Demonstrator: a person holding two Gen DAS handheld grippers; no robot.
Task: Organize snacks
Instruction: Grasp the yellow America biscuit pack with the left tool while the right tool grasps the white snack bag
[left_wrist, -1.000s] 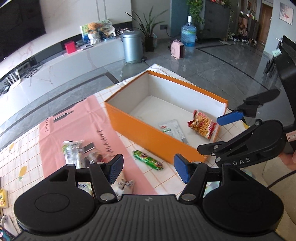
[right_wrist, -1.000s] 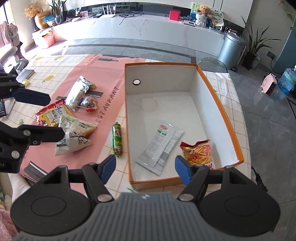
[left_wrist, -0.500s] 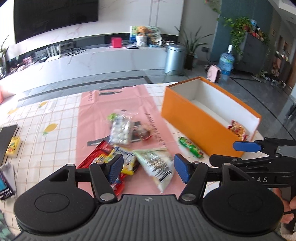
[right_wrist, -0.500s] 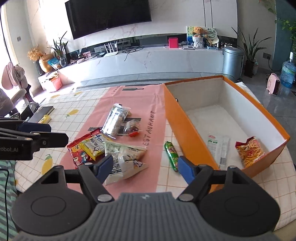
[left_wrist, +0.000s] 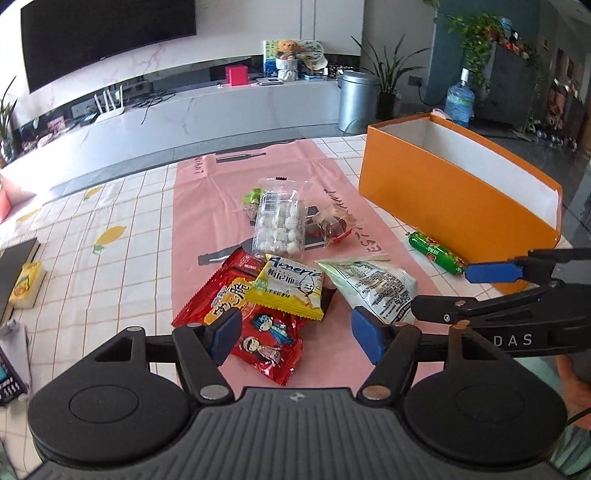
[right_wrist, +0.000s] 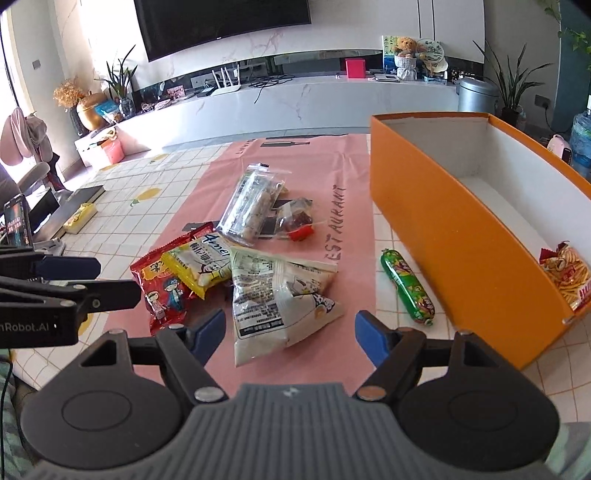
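1. I am risking a messy double grab: under my left gripper (left_wrist: 291, 334) the red packet (left_wrist: 258, 328) is lying partly beneath the yellow packet (left_wrist: 288, 290), so closing carelessly could drag both or let the slick foil slide out.
2. I am also crowding myself. My right gripper (right_wrist: 290, 328) is hanging just right of the left one, and if both reach in together the fingers could knock each other or scatter the pile.
3. The white pouch (right_wrist: 277, 295) is puffy and lying at an angle, so a pinch on its edge could slip off it.
4. My left jaws are opening, standing wide with nothing between the pads; the red packet is lying just beyond and below them.
5. My right jaws are standing wide apart and holding nothing; the white pouch is lying between and just past the tips.
6. The green sausage stick (right_wrist: 408, 288) is lying to the right of the pouch, beside the near wall of the orange box (right_wrist: 443, 229).
7. The box is standing to the right, with a chip bag (right_wrist: 567, 273) already in its near end.
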